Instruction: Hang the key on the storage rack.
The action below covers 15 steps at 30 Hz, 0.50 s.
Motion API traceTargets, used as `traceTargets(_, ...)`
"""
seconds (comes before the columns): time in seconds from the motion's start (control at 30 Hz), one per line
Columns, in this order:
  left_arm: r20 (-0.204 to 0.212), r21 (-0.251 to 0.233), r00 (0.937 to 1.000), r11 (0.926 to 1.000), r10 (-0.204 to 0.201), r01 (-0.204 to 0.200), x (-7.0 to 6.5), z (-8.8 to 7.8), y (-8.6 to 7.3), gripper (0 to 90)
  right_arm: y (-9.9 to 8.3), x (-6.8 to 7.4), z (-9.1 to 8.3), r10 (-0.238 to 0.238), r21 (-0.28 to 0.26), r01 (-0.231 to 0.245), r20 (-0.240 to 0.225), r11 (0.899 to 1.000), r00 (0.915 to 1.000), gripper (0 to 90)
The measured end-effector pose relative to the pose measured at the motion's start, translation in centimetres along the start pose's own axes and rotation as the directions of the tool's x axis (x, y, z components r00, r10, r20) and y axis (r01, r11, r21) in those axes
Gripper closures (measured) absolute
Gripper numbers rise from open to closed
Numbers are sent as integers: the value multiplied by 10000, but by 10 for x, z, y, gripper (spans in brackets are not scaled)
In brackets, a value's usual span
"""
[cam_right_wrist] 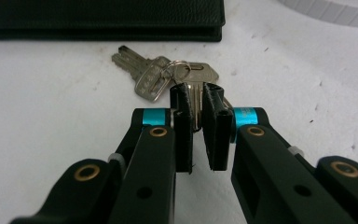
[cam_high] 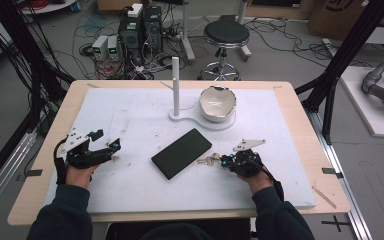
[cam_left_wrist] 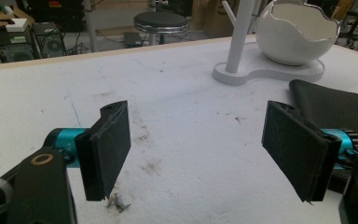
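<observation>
A small bunch of silver keys [cam_high: 207, 160] on a ring lies on the white board beside a black wallet [cam_high: 181, 153]. My right gripper [cam_high: 223, 161] comes in from the right, low over the board. In the right gripper view its pads [cam_right_wrist: 182, 116] stand close together with the blade of one key [cam_right_wrist: 195, 105] between them, the rest of the keys [cam_right_wrist: 154, 74] fanning out in front of the gripper [cam_right_wrist: 196, 100]. My left gripper [cam_high: 107, 140] rests at the board's left side, and its jaws [cam_left_wrist: 200, 149] stand wide apart over bare board.
A white stand with an upright post [cam_high: 175, 85] and a cracked-egg bowl [cam_high: 218, 103] sits at the back middle of the board [cam_high: 130, 107]. The wallet's edge [cam_right_wrist: 102, 18] lies just beyond the keys. A stool and cables are on the floor behind the table.
</observation>
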<state>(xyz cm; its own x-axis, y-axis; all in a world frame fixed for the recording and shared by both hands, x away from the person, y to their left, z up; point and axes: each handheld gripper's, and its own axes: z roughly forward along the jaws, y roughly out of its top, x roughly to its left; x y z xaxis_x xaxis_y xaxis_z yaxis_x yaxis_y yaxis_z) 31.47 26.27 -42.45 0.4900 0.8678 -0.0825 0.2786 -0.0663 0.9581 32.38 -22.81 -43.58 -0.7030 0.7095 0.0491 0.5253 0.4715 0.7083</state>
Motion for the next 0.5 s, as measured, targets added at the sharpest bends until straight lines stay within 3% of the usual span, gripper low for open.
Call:
traceTargets(0.13,-13,-10,10000,10000,-13,13,0,0,0,238,0,-2,-2,192,-165,-194,-119,9997,9997,840)
traceTargets(0.27,-19,-4,10000,10000,-16,16,0,0,0,238,-1,1,5,-151,312,151,-14,9994,9999,822)
traceTargets(0.37,-16,-6,10000,10000,-37,37,-1,0,0,238,1,1,10,-568,113,565,241,9983,9981,502)
traceTargets(0.4,-16,-6,10000,10000,-37,37,-1,0,0,238,1,1,10,-568,113,565,241,9983,9981,502)
traceTargets(0.43,9,9,10000,10000,-25,25,-1,0,0,238,1,-1,15,-805,140,801,323,9967,9962,396)
traceTargets(0.5,10,11,10000,10000,1,-1,-1,0,0,238,2,-5,20,-788,297,779,327,9965,9964,354)
